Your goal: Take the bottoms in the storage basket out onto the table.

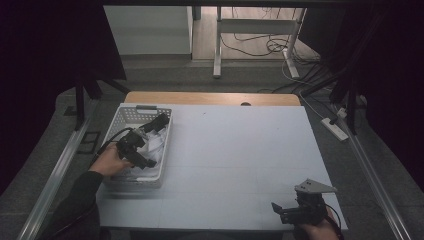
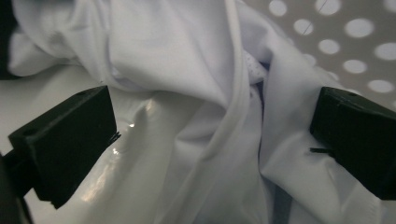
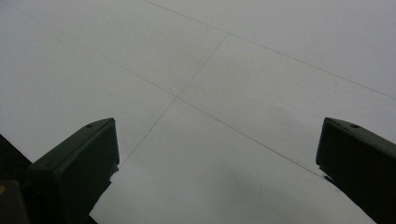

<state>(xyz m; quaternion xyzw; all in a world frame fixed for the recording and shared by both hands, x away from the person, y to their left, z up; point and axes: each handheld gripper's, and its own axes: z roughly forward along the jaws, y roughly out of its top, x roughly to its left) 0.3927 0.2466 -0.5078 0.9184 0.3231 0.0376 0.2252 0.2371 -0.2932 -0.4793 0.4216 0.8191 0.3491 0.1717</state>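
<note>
- Reaching into the white perforated basket at the table's left edge with the left gripper, jaws spread wide and clasping nothing.
- Hovering just above the crumpled white cloth, one black jaw on each side of a raised fold, neither seen pressing into it.
- Lying bunched inside the basket, the cloth, with the basket's hole-dotted wall showing behind it in the left gripper view.
- Gripping the tool from the left, the person's left hand, dark sleeve trailing toward the bottom edge.
- Resting low at the near right corner of the pale table, the right gripper, well apart from the basket.
- Gaping over bare tabletop, jaws released and holding nothing.
</note>
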